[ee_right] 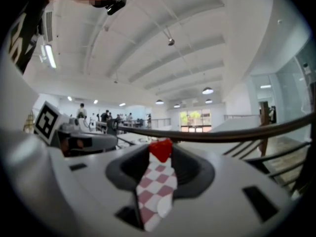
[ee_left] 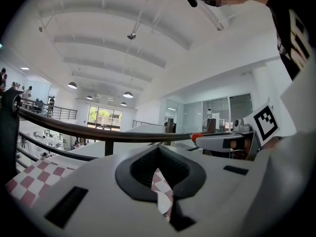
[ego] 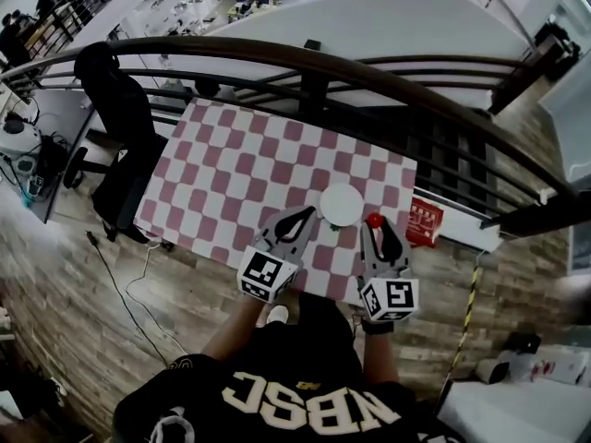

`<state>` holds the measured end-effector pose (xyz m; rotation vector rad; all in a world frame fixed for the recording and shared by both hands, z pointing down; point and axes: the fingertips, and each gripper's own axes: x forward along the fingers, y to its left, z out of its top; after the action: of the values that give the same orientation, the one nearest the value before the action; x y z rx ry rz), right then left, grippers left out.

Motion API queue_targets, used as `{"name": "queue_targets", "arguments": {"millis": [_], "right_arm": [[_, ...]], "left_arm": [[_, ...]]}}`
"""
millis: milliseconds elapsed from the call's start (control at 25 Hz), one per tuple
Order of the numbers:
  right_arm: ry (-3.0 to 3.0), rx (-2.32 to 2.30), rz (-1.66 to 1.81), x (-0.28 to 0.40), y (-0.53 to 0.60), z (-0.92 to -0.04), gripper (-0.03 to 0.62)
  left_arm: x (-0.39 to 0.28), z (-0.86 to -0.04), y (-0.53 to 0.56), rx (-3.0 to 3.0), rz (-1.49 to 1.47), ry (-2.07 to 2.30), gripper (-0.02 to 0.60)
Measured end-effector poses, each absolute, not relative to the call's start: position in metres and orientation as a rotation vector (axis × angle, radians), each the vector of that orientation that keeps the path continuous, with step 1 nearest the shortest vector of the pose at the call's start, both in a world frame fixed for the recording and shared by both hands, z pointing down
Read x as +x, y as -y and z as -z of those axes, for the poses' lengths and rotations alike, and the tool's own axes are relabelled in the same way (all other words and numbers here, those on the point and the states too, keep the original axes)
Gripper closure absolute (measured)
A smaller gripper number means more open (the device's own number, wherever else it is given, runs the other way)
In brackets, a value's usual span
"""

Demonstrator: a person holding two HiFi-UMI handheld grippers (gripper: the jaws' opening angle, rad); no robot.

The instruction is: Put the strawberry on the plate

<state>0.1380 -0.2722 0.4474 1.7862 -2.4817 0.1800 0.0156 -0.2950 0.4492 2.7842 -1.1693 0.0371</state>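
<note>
Plate (ego: 342, 204) on table (ego: 231, 173) near front edge; strawberry (ego: 374, 220) in right tool (ego: 375, 226), just right of plate.

Head view overhead; 2 gripper views low along jaws over table (ego: 231, 173)

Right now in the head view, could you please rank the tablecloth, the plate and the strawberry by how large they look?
1. tablecloth, largest by far
2. plate
3. strawberry, smallest
</note>
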Motion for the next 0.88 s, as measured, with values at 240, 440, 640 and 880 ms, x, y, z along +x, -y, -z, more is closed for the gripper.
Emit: {"name": "queue_targets", "arguments": {"millis": [240,440,640,880], "right_arm": [[2.399,1.608,-0.24,0.156,0.337,-0.514,0.444],[2.344,1.468,-0.321,0.156,0.37,-0.577,0.444],[2.301,1.359,-0.435,0.147,0.384,-0.641,0.444],[2.221,1.24,-0.496,0.142,0.396,-0.712,0.444]], "left_arm": [[0.033,-0.5,0.354,2.753,-0.185,1.156,0.572],[0.039,-0.56,0.381,2.66,-0.276,1.123,0.572],[0.049,-0.617,0.392,2.575,-0.337,1.081,0.572],[0.068,-0.666,0.4,2.531,-0.429,1.02,0.572]]}}
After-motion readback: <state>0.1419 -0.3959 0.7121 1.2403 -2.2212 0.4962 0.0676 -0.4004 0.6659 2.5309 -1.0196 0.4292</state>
